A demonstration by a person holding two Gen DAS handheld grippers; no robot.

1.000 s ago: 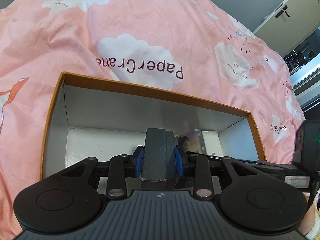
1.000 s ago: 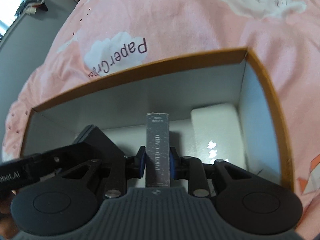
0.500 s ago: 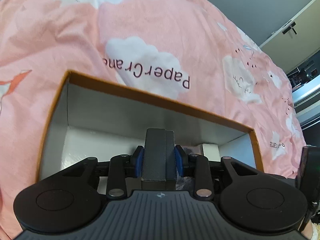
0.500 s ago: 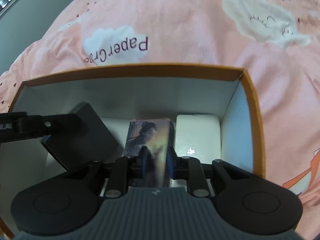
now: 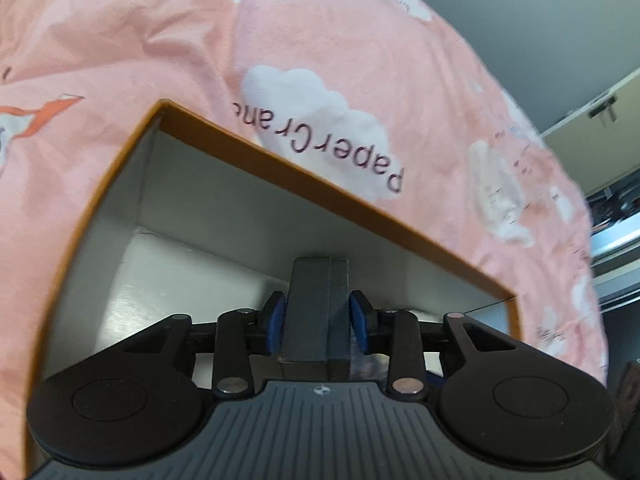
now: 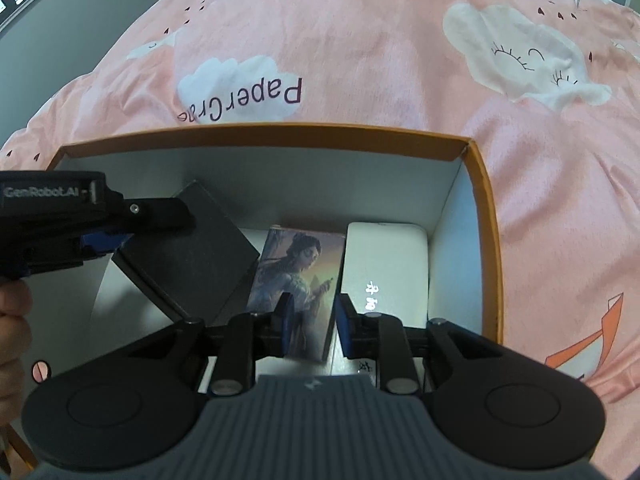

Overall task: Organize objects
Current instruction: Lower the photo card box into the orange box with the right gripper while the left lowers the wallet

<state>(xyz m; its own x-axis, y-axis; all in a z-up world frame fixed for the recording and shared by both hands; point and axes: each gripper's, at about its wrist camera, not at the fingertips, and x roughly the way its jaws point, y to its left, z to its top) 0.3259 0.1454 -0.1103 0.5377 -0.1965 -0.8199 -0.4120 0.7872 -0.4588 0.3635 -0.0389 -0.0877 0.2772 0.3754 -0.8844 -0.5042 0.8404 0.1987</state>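
1. Storage box [image 6: 486,216]: orange rim, white inside, open top, resting on a bed under a pink cloud-print cover [image 6: 360,40]. Both claws reach down into it.
2. Left claw [image 5: 318,316]: its jaws have just been opening. The blue pads flank a dark grey box [image 5: 316,304]; in the left wrist view a slight gap seems to show at the right pad, so the pinch looks slack. In the right wrist view this box hangs tilted over the left part of the storage box, its lower corner near the floor.
3. Right claw [image 6: 310,322]: its jaws have just opened a little. The photo-card box [image 6: 300,280], with a printed figure on its face, stands between the pads, leaning, its far end against the back wall. The right pad appears clear of it; contact at the left pad cannot be told.
4. White box [image 6: 386,268]: lies flat in the far right corner, just right of the photo-card box.
5. Risks, as judged:
   - The dark grey box may slip and land askew, since the grip is loosening while it is tilted.
   - The photo-card box may topple left onto it once unsupported.
   - Either claw may snag the rim or the other claw on lifting out, as both share a tight space.
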